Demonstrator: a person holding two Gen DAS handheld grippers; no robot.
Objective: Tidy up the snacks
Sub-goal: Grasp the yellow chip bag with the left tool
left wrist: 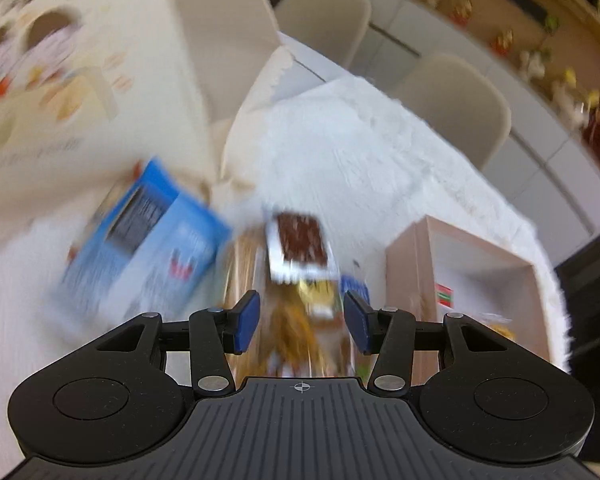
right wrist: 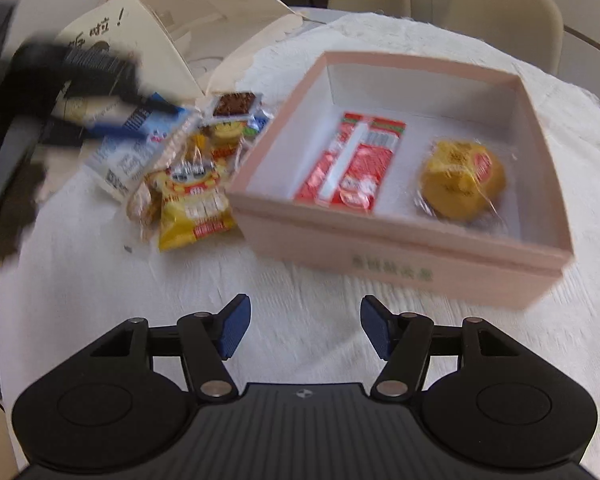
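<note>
Seen from the right wrist, the left gripper (right wrist: 140, 116) reaches in at the far left, blurred, its blue fingers over the near edge of the snack pile. Its jaws stand apart. In its own view the pile lies under and ahead of them, and whether the pads touch any wrapper cannot be told through the blur.

The pile sits ahead and left of the right gripper (right wrist: 304, 330), on a white cloth (right wrist: 100, 280). Leftmost in it is a blue pack (right wrist: 136, 148), partly under the left gripper's fingers. Just right of that lies a clear bag (right wrist: 148, 204) of brownish pieces, and on its right side a yellow bag (right wrist: 196, 208), the item nearest the right gripper. Behind the yellow bag is a small brown-topped packet (right wrist: 236, 105) with other wrappers around it that are too blurred to name.

Beyond the pile stands an open cream carton (right wrist: 160, 48) with printed flaps.

The right gripper hangs over bare cloth with its jaws apart and nothing between them.

Ahead and right of it stands a shallow pink box (right wrist: 400, 252), its near wall just past the right fingertip. The box touches the right edge of the pile. Inside, a red packet (right wrist: 352, 164) lies toward the left and a yellow cake (right wrist: 460, 178) in clear wrap toward the right, the two apart.

Pale chairs (right wrist: 504, 12) stand beyond the table.
</note>
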